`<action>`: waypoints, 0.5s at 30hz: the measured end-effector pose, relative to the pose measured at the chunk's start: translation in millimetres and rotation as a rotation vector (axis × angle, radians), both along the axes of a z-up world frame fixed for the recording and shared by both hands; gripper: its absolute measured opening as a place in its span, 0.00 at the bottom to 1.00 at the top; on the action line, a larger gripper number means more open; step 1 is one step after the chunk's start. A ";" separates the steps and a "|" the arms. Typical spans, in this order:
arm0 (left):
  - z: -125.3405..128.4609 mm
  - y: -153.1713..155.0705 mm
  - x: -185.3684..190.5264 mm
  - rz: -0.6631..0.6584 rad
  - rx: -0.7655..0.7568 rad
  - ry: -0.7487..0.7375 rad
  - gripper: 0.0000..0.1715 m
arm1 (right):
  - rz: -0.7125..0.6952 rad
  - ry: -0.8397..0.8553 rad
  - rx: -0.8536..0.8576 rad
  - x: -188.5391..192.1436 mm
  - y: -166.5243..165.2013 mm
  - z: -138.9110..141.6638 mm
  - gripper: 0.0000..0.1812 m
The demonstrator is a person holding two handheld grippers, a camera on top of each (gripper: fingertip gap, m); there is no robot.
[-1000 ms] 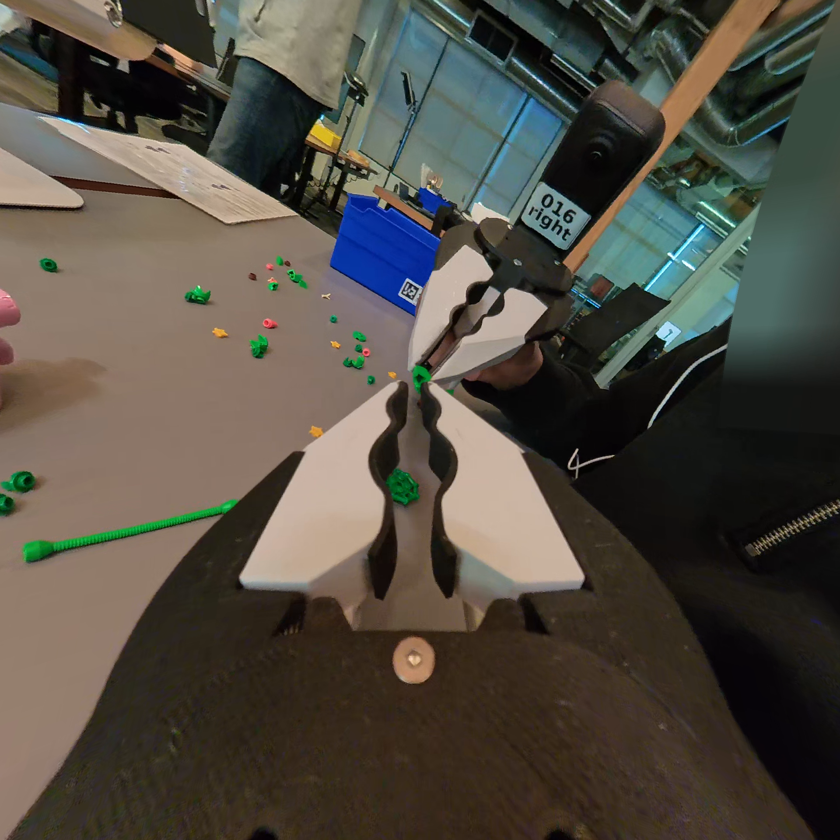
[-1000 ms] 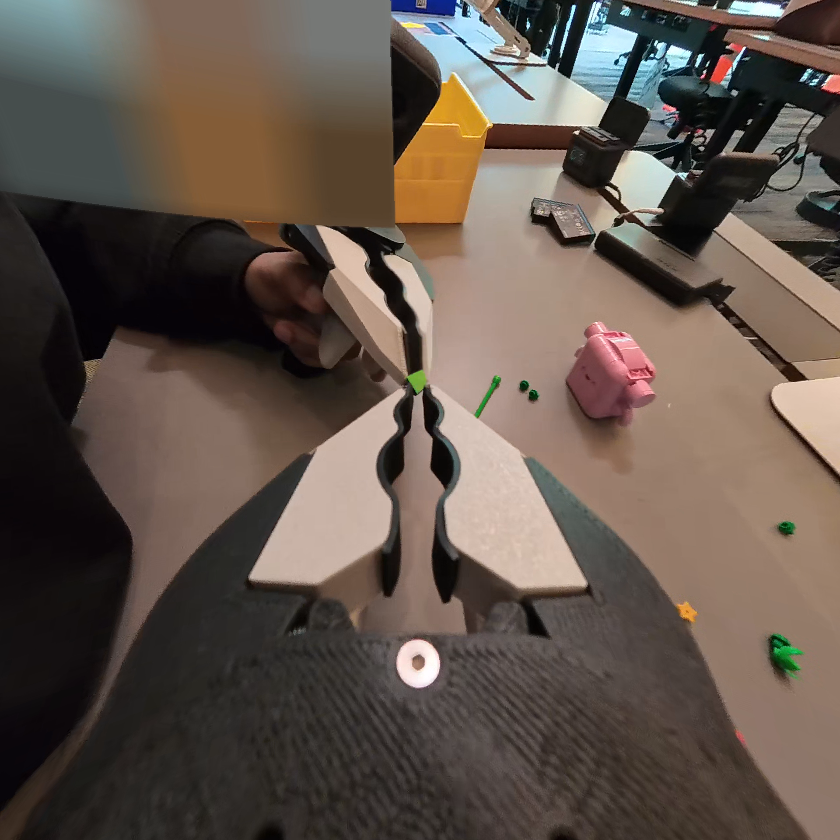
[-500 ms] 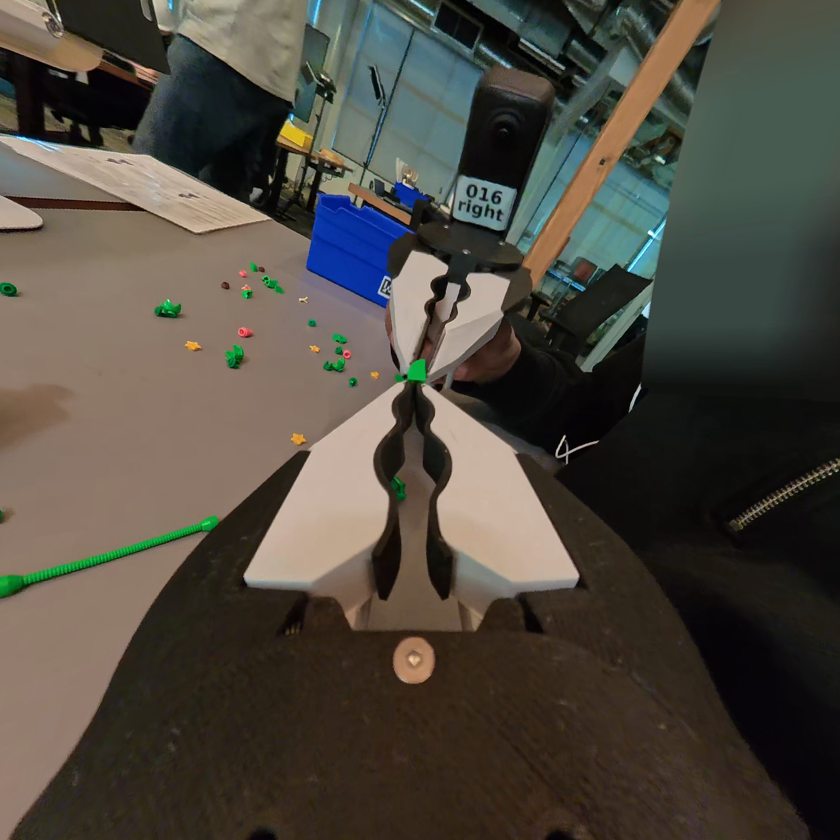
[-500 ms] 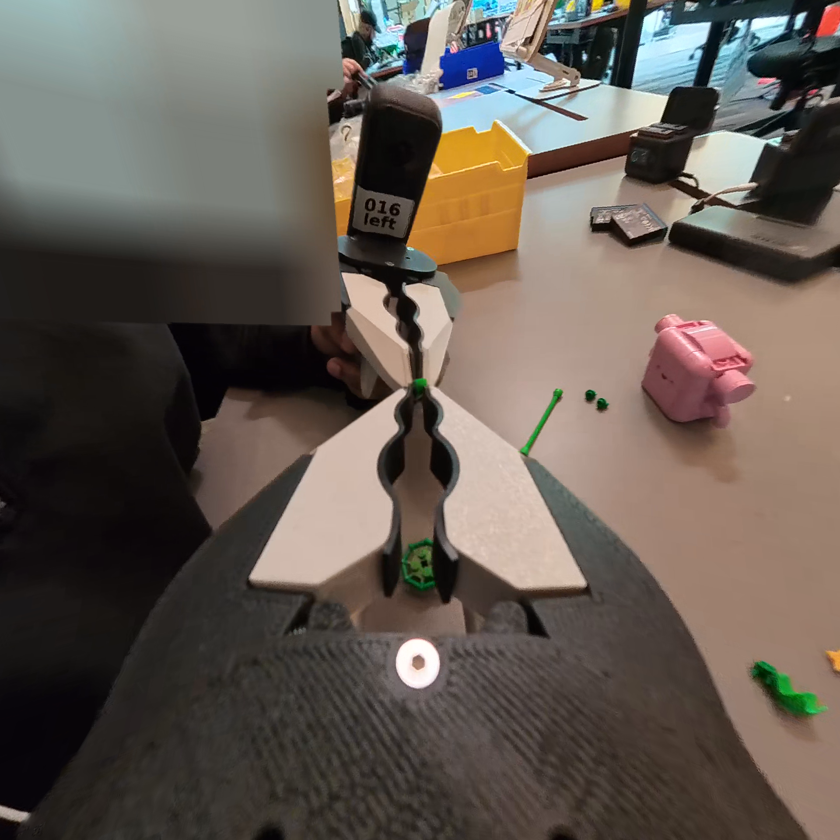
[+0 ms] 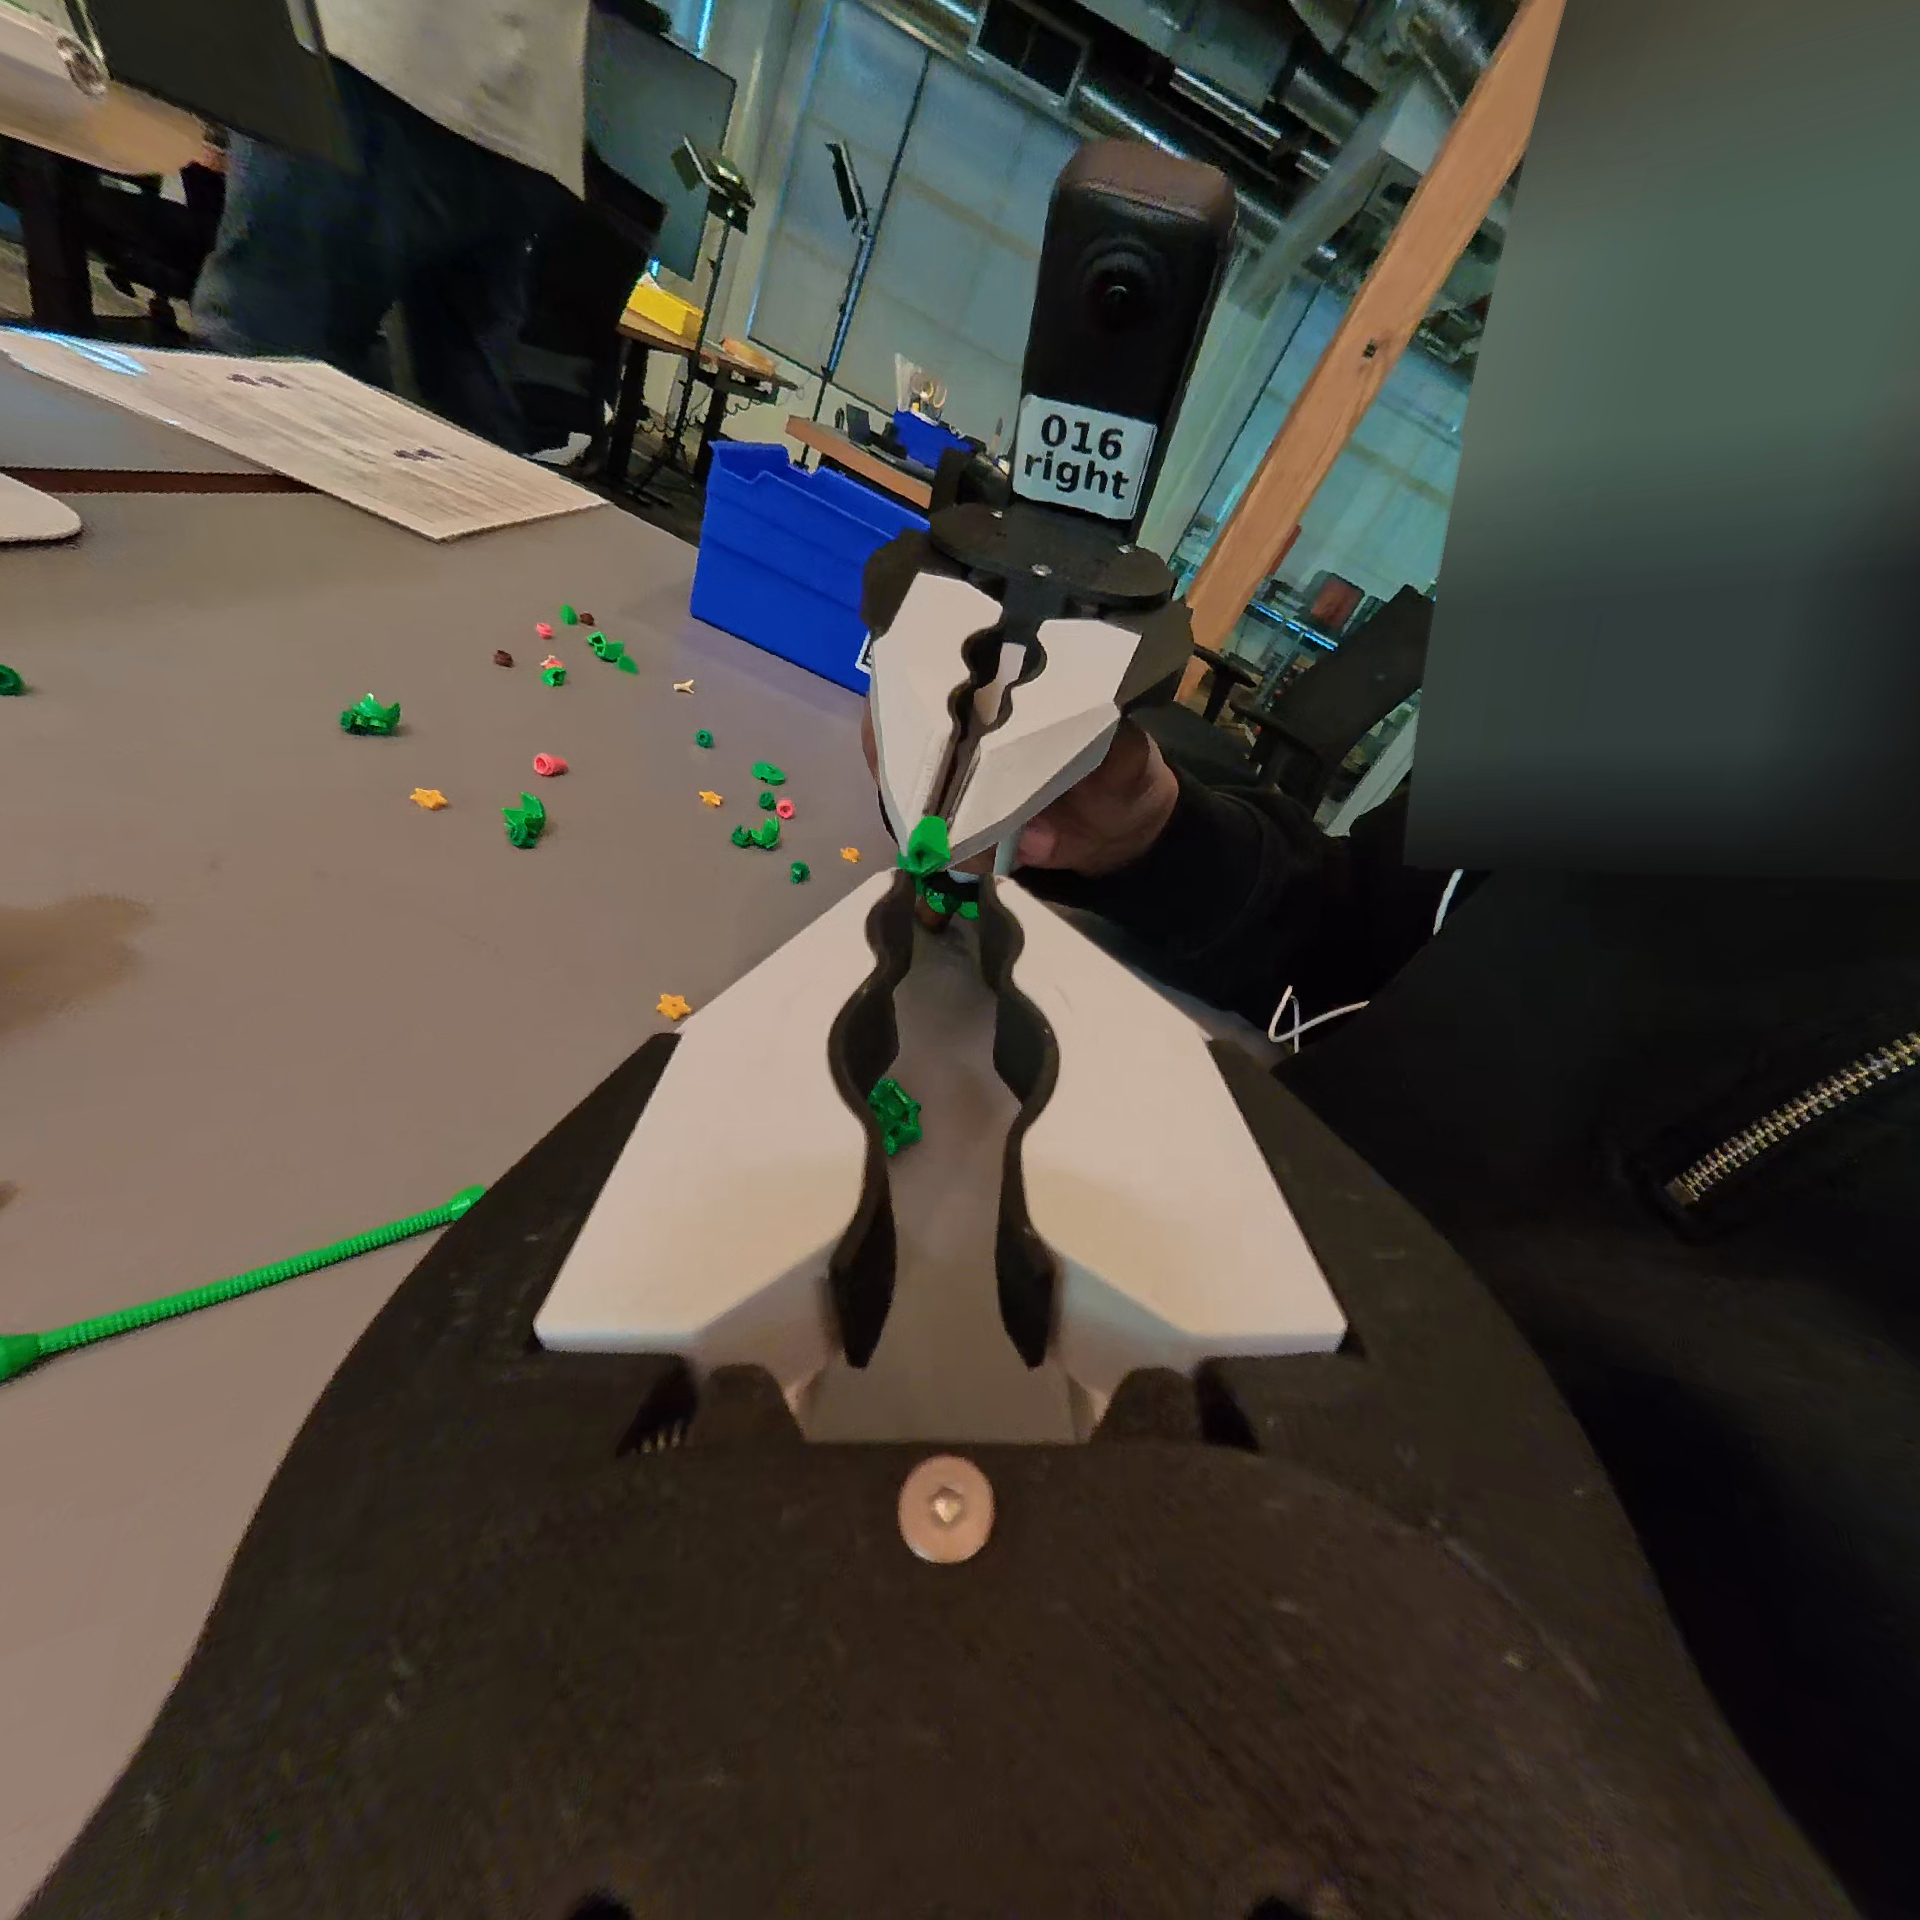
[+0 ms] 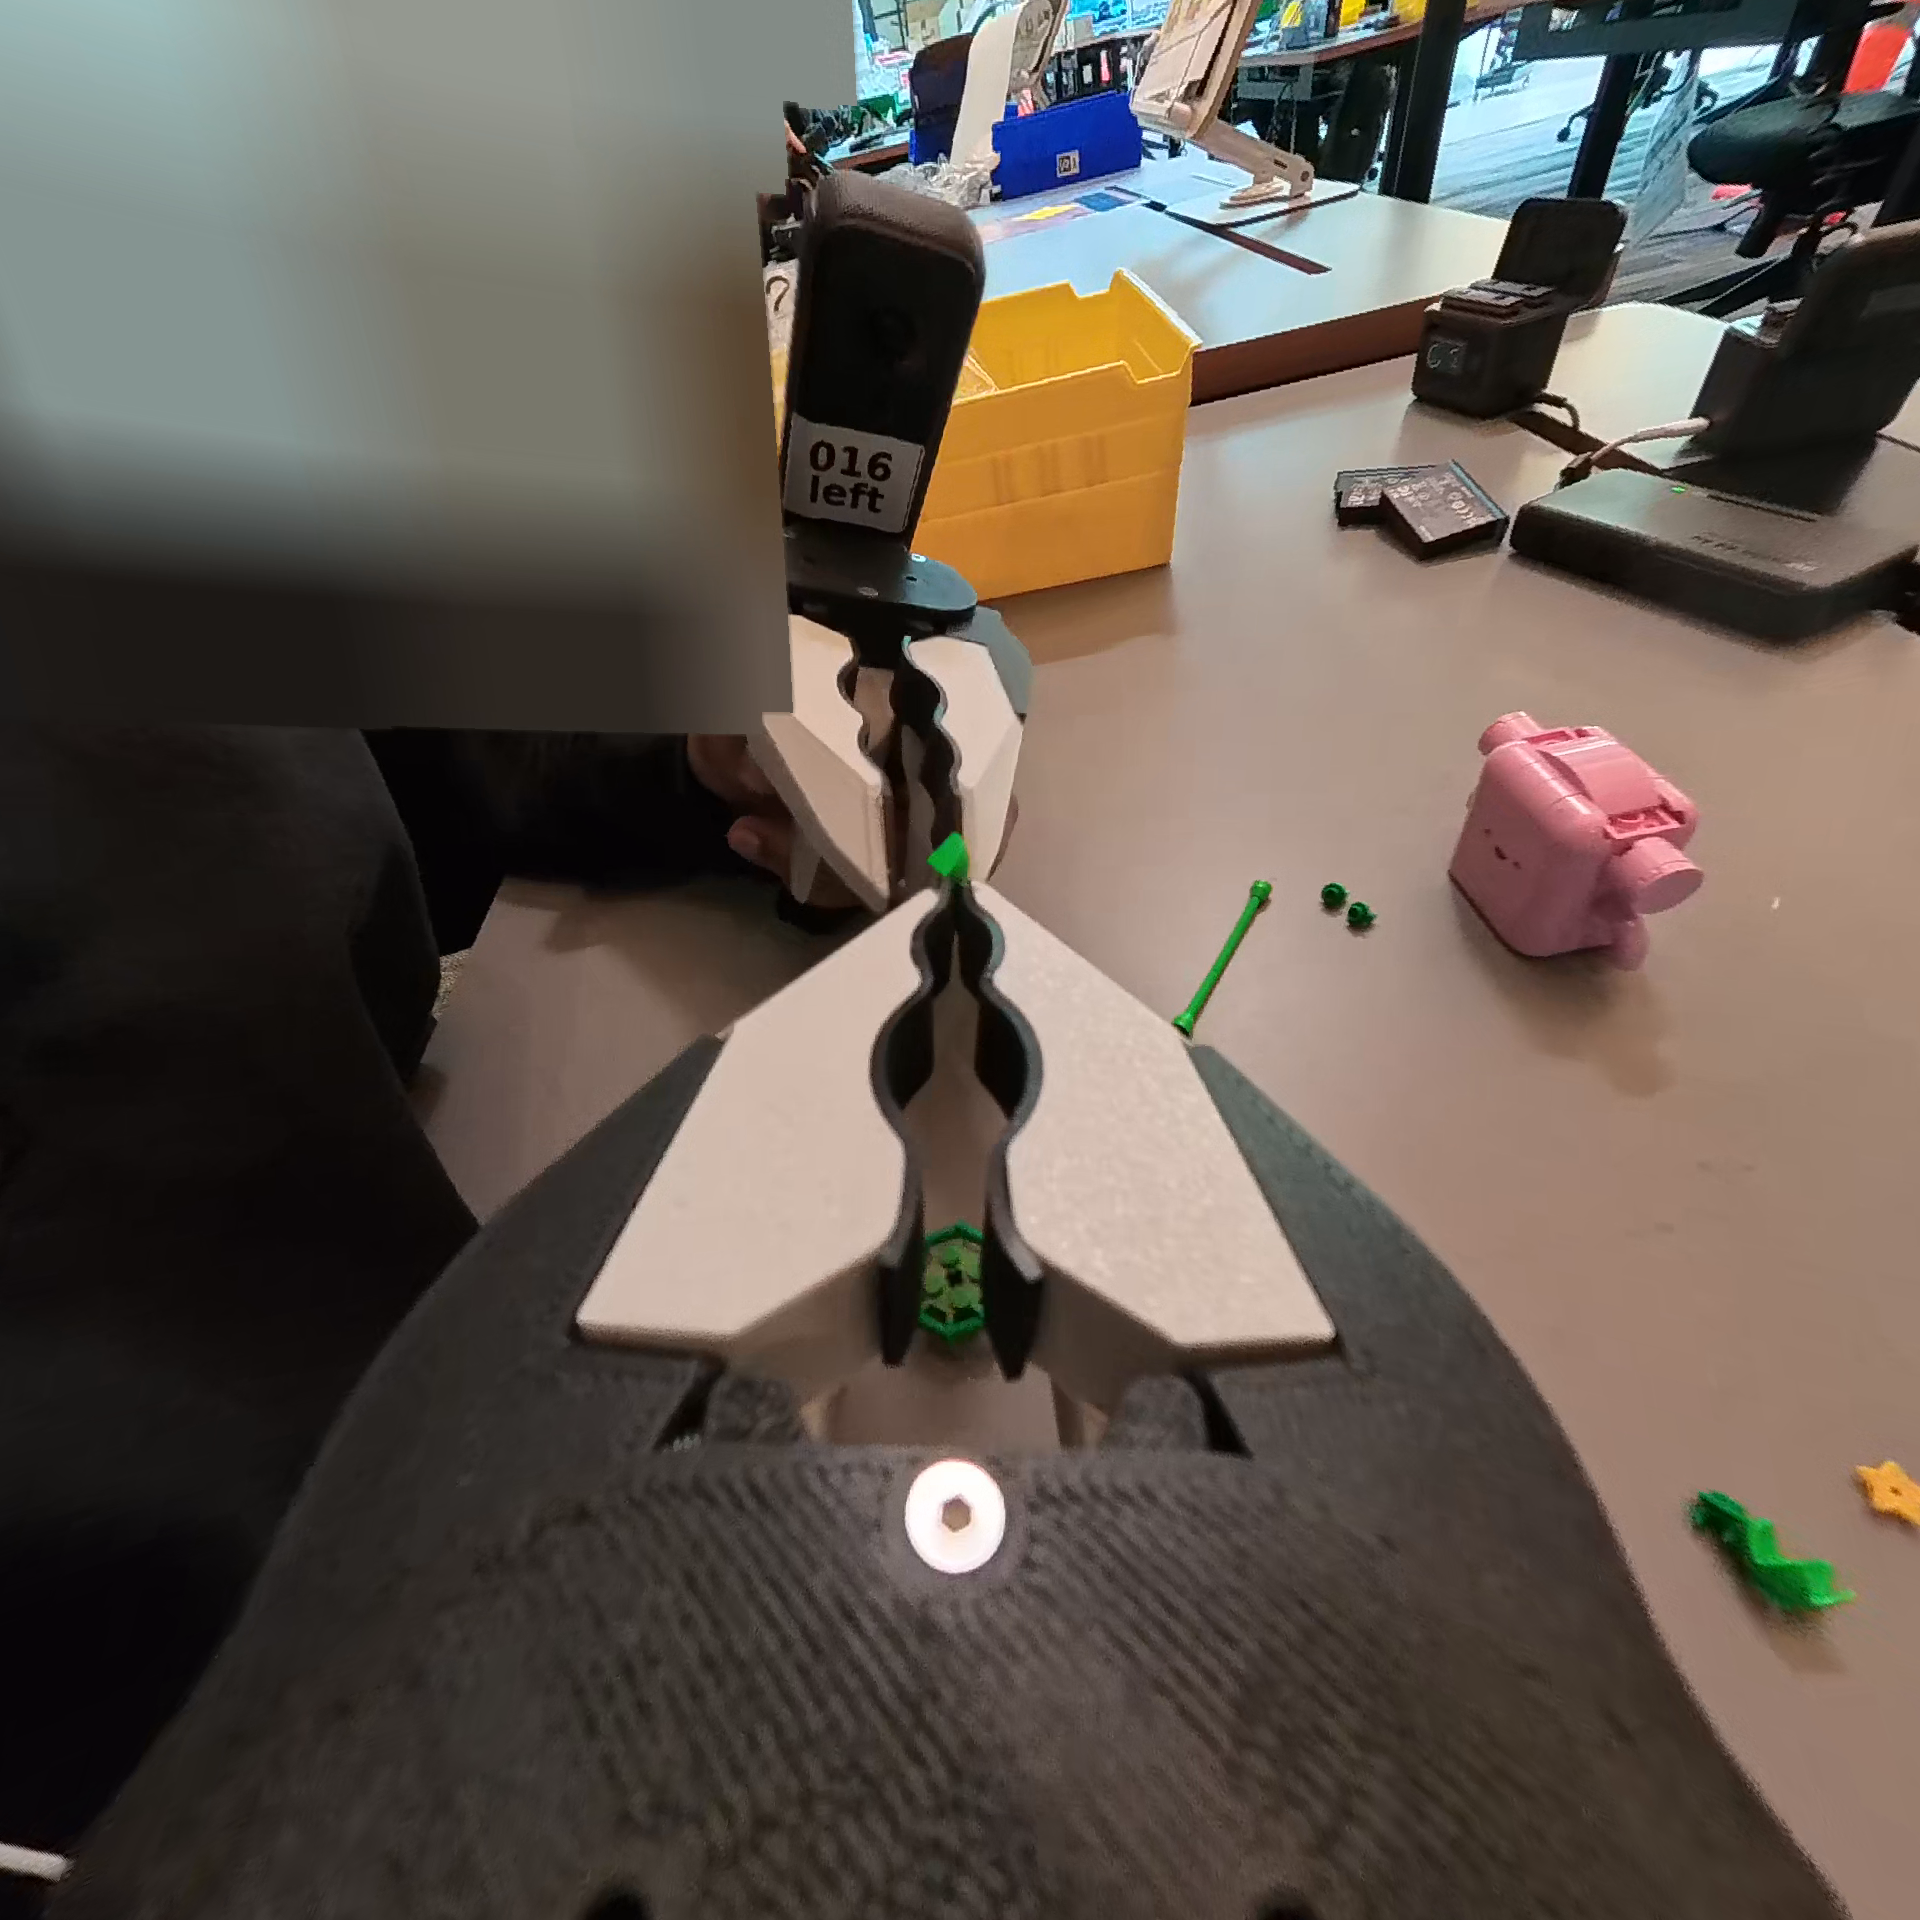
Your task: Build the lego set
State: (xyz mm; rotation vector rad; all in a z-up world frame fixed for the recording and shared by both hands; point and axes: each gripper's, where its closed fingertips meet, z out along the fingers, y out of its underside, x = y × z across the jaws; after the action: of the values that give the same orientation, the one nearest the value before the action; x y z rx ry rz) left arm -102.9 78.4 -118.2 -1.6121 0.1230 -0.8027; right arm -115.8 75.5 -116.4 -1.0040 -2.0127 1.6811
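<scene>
Smooth grey table [image 5: 260, 1039] is carrying a ribbed yellow bin [image 6: 1070, 447], contents unclear. Right tongs [image 6: 954, 904] are pinching a small green leaf piece [image 6: 948, 858] tip-to-tip against the left tongs [image 5: 940, 894], parted slightly, holding nothing visible.

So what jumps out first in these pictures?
Two white-fingered grippers meet tip to tip above the grey table, the right gripper pinching a tiny green leaf-shaped brick against the left gripper. A chunky pink block figure sits to the side.
</scene>
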 end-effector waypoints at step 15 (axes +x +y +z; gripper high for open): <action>2.4 -0.7 -0.3 -0.009 -0.002 -0.011 0.02 | 0.001 0.035 0.022 0.5 -0.6 0.2 0.01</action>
State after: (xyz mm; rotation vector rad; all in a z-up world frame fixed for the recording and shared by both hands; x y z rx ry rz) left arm -103.2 77.7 -115.7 -1.6098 0.1214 -0.8182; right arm -115.2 74.9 -116.3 -0.9599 -2.0057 1.6613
